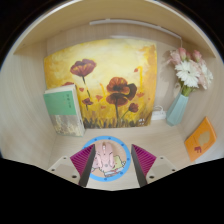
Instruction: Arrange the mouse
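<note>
Tool (pixel 113 150) fingers are spread moderately wide, with the magenta pads (pixel 84 160) turned inward, and nothing is gripped by them. Between the fingers a round blue-rimmed disc (pixel 106 138) is seen lying on the pale bench (pixel 30 150). A pale pinkish shape resting on that disc is taken to be the mouse (pixel 106 160), though its outline cannot be made out clearly. The left pad is found just beside the disc's edge, while a narrow gap is left at the right pad; whether the left pad touches the disc cannot be told.

Beyond the fingers a large poppy picture (pixel 100 75) in yellow and dark red is spread across the back of the bench; whether it lies flat or is propped up cannot be told. A green book (pixel 64 108) is set at its left side. To the right, a light blue vase (pixel 178 106) with pink and white flowers (pixel 187 68) is placed upright, and an orange booklet (pixel 201 138) is laid near it, closer to the tool.
</note>
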Demonstrator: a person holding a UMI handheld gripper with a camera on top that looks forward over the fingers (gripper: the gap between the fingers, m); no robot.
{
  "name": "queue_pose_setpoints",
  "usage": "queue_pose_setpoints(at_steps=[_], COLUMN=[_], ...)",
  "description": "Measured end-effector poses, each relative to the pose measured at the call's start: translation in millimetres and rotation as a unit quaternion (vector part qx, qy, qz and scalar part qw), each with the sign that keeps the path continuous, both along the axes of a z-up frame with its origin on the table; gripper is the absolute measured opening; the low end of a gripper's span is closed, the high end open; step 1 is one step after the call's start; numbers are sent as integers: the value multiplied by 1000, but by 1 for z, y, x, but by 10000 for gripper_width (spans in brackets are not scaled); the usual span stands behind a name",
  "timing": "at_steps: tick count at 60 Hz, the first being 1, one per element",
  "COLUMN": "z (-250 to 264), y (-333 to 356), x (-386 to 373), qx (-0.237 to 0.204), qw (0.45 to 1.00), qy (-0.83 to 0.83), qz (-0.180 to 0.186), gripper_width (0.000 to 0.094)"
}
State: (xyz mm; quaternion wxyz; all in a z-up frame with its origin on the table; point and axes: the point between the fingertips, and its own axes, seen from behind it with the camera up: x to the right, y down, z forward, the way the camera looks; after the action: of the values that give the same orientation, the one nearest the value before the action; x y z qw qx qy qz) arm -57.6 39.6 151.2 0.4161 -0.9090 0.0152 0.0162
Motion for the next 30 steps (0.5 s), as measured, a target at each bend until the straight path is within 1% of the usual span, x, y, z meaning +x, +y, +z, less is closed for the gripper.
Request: queue_pose_setpoints(at_steps=[6,11,22,30], z=[39,60,79,85], y=[-31,-60,-120,-151], x=[14,25,49,66], qx=[26,45,61,71], qw=[1000,999,998,997], qy=[1,-4,-3,-10], qz=[5,14,16,18], gripper_width=[699,698,695,695])
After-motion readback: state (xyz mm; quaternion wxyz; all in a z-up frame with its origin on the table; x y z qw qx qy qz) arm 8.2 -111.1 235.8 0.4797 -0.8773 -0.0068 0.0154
